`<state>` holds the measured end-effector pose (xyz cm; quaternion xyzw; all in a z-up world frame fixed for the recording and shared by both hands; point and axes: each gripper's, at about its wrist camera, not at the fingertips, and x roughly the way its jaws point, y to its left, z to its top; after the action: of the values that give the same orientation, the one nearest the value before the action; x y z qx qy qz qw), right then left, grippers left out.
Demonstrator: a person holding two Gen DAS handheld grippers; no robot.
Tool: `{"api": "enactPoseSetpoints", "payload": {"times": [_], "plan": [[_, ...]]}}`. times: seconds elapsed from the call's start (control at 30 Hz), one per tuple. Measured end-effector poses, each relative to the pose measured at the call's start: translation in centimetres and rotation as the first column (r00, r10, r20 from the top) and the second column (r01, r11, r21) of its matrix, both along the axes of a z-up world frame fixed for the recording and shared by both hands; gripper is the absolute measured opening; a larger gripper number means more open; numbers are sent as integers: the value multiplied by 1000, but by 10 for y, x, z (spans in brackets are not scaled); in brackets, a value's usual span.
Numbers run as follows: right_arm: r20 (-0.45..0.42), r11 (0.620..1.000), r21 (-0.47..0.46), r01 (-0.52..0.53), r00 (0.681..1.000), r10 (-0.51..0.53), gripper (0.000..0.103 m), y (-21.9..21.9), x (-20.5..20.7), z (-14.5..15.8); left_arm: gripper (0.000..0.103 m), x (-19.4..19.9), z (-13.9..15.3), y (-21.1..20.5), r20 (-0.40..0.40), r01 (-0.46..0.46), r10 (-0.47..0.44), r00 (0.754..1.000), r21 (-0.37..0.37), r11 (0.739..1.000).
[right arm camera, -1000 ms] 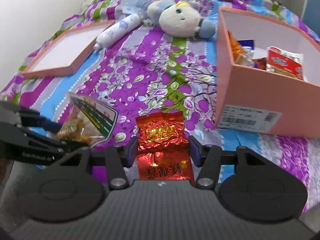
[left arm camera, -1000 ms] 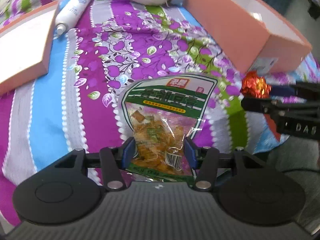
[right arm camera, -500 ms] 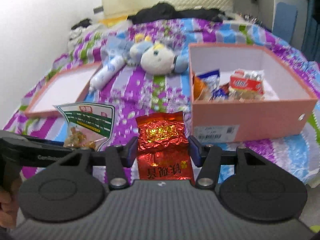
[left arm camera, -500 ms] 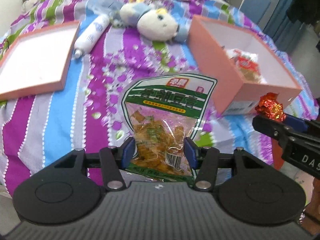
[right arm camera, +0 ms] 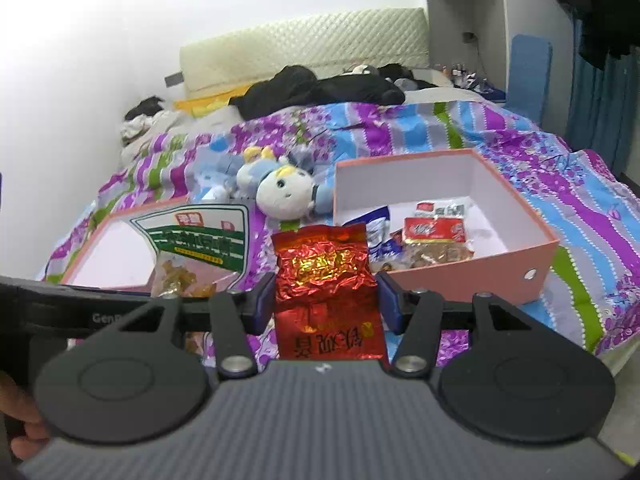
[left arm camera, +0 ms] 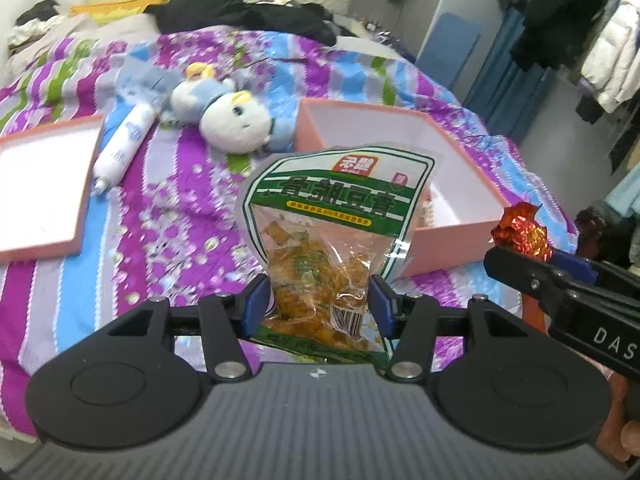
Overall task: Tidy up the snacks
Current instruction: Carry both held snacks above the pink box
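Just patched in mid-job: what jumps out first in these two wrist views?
Each gripper grips a snack up front: the left gripper a green-labelled snack bag, the right gripper a crinkled red foil packet. Behind them, on the striped bedspread, the open pink box already holds snacks.

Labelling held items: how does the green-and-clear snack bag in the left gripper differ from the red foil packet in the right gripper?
Look: the green-and-clear snack bag has a see-through window showing orange-yellow pieces; the red foil packet is opaque and shiny.
Surface: the bag's printed top is smooth, the packet is heavily crinkled.
Size: the bag looks taller and broader at its top than the packet.
Shared: each is clamped near its lower end, by the left gripper and right gripper, above the bedspread.
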<state>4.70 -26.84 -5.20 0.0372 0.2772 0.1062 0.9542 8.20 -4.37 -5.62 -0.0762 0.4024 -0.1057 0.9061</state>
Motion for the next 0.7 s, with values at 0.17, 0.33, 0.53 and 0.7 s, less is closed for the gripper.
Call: {"api": "enactPoseSetpoints", "payload": {"times": [0.17, 0.33, 0.53, 0.7], "plan": [[0, 999, 22, 44, 999, -44, 56, -24, 11, 1, 59, 18, 10, -23, 4, 39, -39, 999, -16, 999], [-20, 997, 21, 78, 997, -78, 56, -47, 37, -4, 59, 51, 10, -47, -8, 64, -64, 998, -24, 998], [-22, 995, 10, 95, 995, -95, 56, -66, 75, -8, 59, 102, 6, -71, -11, 84, -84, 996, -19, 996], [-29, 995, -4, 97, 995, -98, 56, -74, 115, -14, 59, 149, -2, -85, -16, 97, -98, 995, -13, 995]]}}
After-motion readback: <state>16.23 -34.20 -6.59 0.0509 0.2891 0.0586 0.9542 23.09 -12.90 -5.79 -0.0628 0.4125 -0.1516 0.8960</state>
